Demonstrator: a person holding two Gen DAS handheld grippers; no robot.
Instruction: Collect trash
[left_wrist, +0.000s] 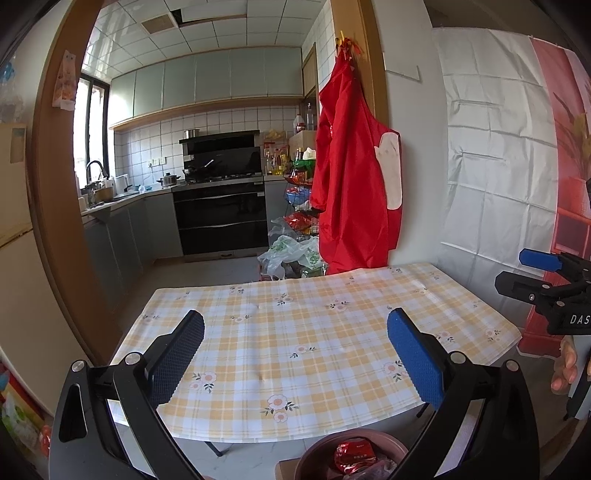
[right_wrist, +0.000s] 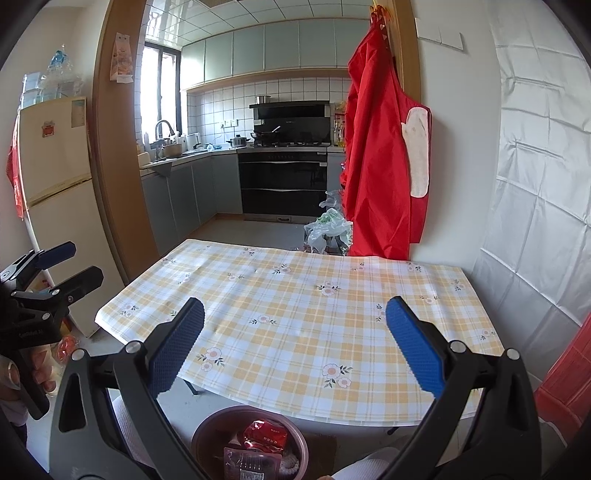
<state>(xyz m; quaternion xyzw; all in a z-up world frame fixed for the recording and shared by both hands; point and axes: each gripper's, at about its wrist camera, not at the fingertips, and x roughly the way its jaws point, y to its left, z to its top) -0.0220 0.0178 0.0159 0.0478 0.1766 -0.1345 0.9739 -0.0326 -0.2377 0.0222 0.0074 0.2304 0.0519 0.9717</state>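
Since the table looks bare and the bin holds wrappers, collecting seems finished; you hold the left gripper and right gripper wide and empty, so scan for strays.

Table: in front of you.
Bin: before the table, below its near edge.
Wrapper: in the bin.
Apron: behind the table.

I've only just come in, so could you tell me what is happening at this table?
A person holds a gripper in each hand above the checked tablecloth. The left gripper and right gripper both have open, empty jaws. Below the near edge, a brown bin already holds a red wrapper and other trash.
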